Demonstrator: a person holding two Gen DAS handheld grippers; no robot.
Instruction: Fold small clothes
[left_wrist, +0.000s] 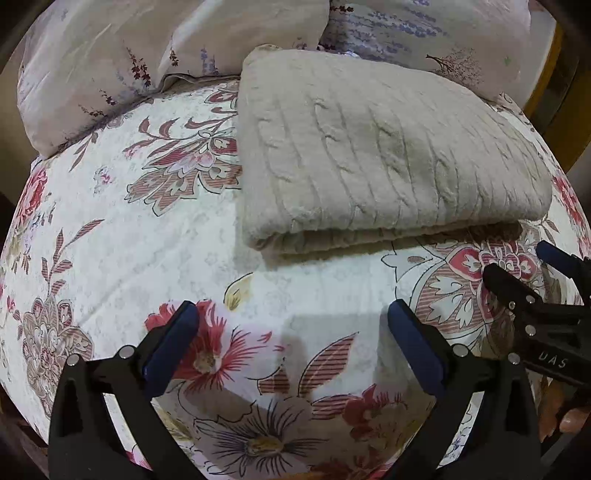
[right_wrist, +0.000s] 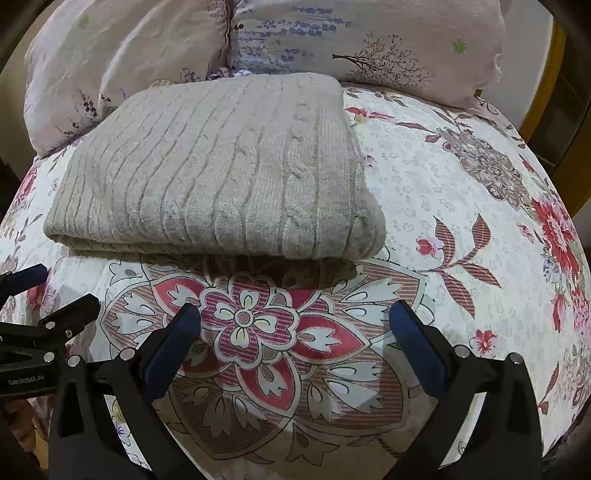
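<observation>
A beige cable-knit sweater (left_wrist: 388, 155) lay on a bed covered by a white quilted bedspread with red and mauve flowers (left_wrist: 110, 229). The garment was already folded into a thick, tidy rectangle, its layered edge facing the cameras and its far edge close to two pale lilac floral pillows (left_wrist: 110, 62) at the head of the bed. No sleeves or loose ends showed.

The left gripper (left_wrist: 293, 321), black with blue pads, hung over bare bedspread just in front of the sweater, its two fingers spread wide apart and holding nothing. The right gripper (right_wrist: 295, 319) matched it (same wide spread, nothing between the pads), hovering over a large red medallion flower near the sweater's front edge. Each gripper appeared at the edge of the other's view, so they sat side by side.

Judging by the neat bundle and both empty tools, the folding of this piece looked finished. No other clothing was visible, so whether more remained could not be told.
</observation>
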